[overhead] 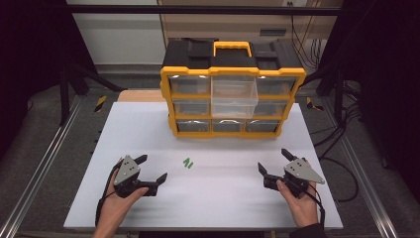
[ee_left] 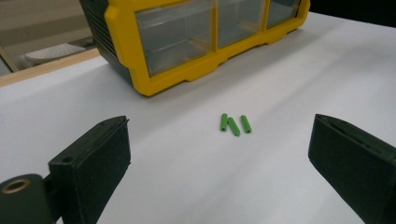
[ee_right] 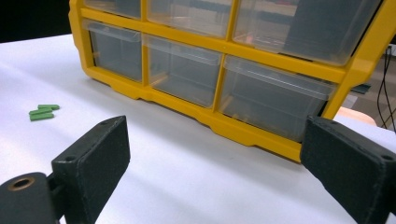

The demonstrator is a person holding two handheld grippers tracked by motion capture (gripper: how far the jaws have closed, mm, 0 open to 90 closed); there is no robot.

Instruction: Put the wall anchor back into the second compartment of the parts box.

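In the high view, we hold the left gripper (overhead: 151, 168) at the lower left of the frame and the right gripper (overhead: 273, 161) at the lower right, both low over the white table (overhead: 124, 129) with jaws spread and nothing between them. The green pegs (overhead: 188, 162) lie just below centre, nearer our left gripper. The yellow organizer (overhead: 233, 94) stands at top centre with one clear drawer (overhead: 234, 95) pulled out.

In the left gripper view, we see three pegs (ee_left: 233, 124) lying side by side at mid-frame between the released jaws but farther out, untouched.

In the right gripper view, the pegs (ee_right: 42, 112) sit at the left edge, the organizer's shut lower drawers (ee_right: 180, 72) ahead.

We judge the work barely begun: a drawer stands ready, while picking up and stowing the pegs remains.
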